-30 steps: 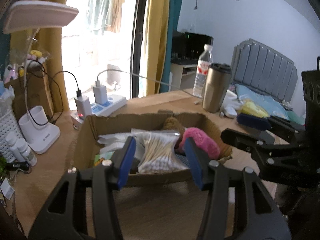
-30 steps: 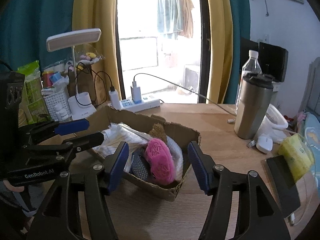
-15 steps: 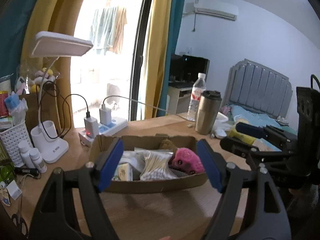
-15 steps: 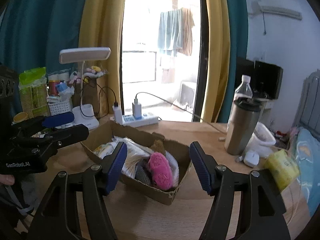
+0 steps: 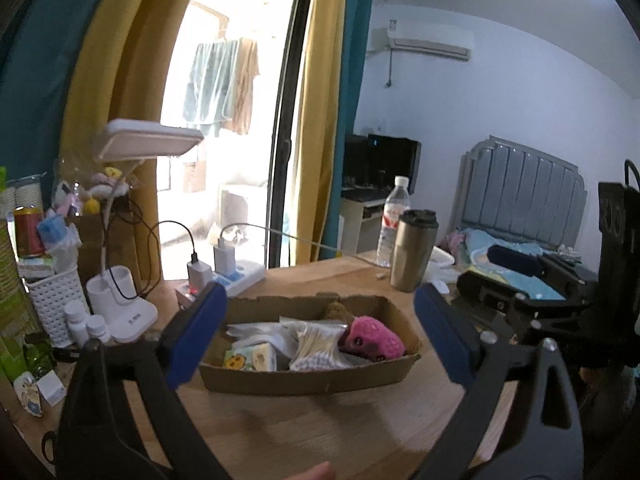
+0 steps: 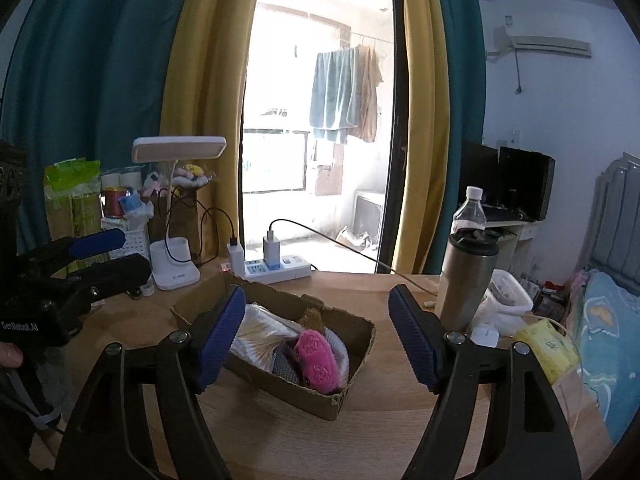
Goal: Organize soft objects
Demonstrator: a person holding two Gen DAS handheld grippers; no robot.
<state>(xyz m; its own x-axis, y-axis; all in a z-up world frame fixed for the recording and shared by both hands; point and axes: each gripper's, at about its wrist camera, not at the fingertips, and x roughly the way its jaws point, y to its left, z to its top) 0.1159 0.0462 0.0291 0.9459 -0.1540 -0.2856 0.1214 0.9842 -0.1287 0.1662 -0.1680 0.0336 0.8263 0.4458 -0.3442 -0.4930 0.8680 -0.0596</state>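
A shallow cardboard box (image 5: 312, 378) (image 6: 316, 396) sits on the wooden table. It holds a pink plush toy (image 5: 374, 340) (image 6: 318, 362), a brown plush piece (image 5: 336, 311), a bag of cotton swabs (image 5: 316, 346) (image 6: 256, 336) and a small tissue pack (image 5: 252, 356). My left gripper (image 5: 320, 340) is open and empty, held back from the box. My right gripper (image 6: 318, 338) is open and empty, also held back from it. Each gripper shows in the other's view, the right one (image 5: 520, 276) and the left one (image 6: 100, 256).
A steel tumbler (image 5: 412, 256) (image 6: 468, 280) and a water bottle (image 5: 394, 220) stand right of the box. A power strip (image 6: 276, 270), a desk lamp (image 5: 120, 304), small bottles (image 5: 86, 324) and a white basket (image 5: 52, 300) stand behind and to its left. A yellow pack (image 6: 546, 346) lies at the right edge.
Both grippers have pulled back and up from the box, so it looks smaller. Both have opened wider. The box contents have not moved.
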